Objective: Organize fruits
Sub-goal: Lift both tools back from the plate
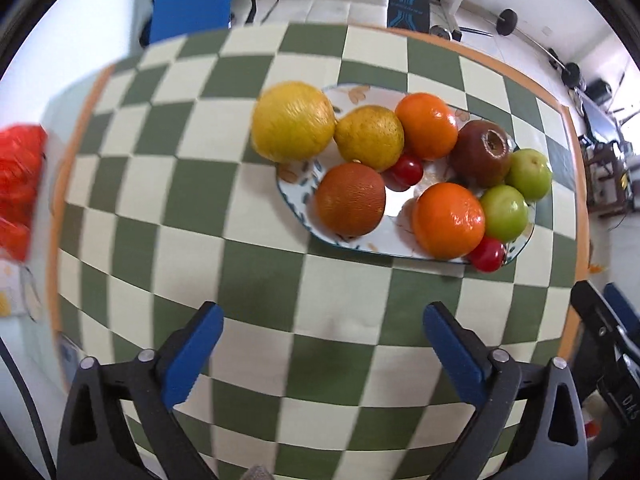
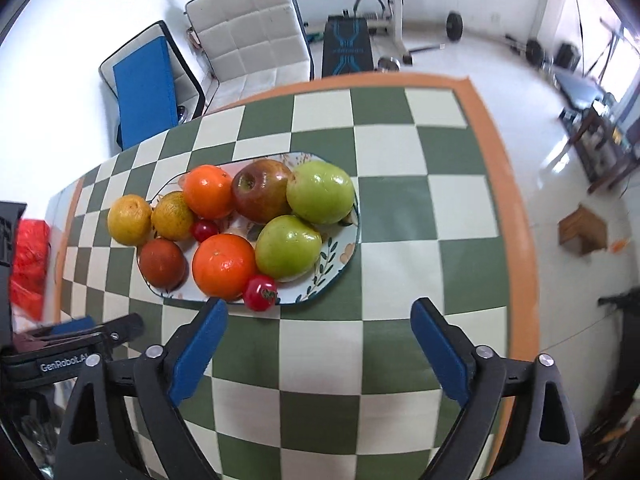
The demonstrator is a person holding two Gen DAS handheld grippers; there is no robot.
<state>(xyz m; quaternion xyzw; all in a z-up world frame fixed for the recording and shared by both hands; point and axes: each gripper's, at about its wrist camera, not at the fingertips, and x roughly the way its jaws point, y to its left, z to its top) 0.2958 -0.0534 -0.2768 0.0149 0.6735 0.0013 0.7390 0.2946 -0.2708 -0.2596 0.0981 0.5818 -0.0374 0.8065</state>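
Fruits (image 2: 224,266) sit heaped on the plate (image 2: 340,260) atop the checkered surface (image 2: 320,360). Left hand-held gripper (image 1: 322,344) and right hand-held gripper (image 2: 318,338) hover above, angled downward, jaws spread wide, empty.

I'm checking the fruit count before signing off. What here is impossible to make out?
- Red item, left wrist view: blurred and cut by the frame edge; unidentifiable.
- Plate, right wrist view: fruit covers its middle; anything small beneath is hidden.
- Yellow fruit, left wrist view: whether it rests on the plate rim or the cloth is unclear.
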